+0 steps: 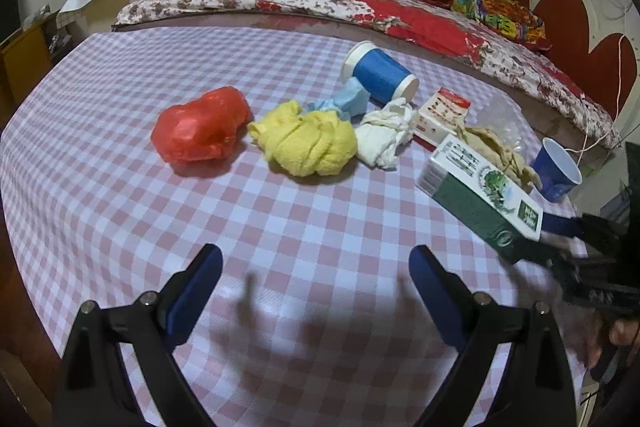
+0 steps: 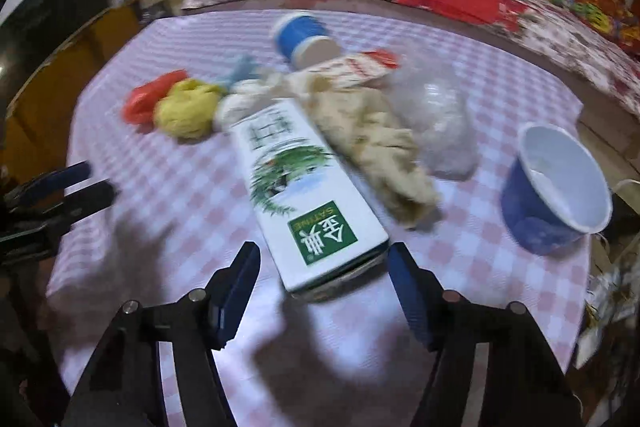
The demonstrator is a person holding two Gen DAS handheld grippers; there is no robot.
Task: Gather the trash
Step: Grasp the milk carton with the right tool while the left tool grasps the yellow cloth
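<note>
1. Green-and-white carton (image 2: 310, 195) is seen lying flat on the checked surface (image 1: 280, 219), its near end between the spread jaws of the right gripper (image 2: 322, 277); whether a pad touches it cannot be told through the blur.
2. Left gripper (image 1: 316, 279) hangs over bare cloth, jaws wide apart and holding nothing.
3. Risk, judged: a grip on only the carton's near end may let it pivot or slip, since most of its length lies beyond the jaws.
4. Risk, judged: the beige crumpled rag (image 2: 380, 147) lies against the carton's right side and could be dragged along when the carton is lifted.
5. Risk, judged: the upright blue cup (image 2: 556, 187), near right at the surface edge, could be knocked off by a wide swing.
6. Other trash noted farther left: red bag (image 1: 200, 125), yellow cloth (image 1: 306, 139), white tissue (image 1: 384, 135), tipped blue cup (image 1: 378, 73).
</note>
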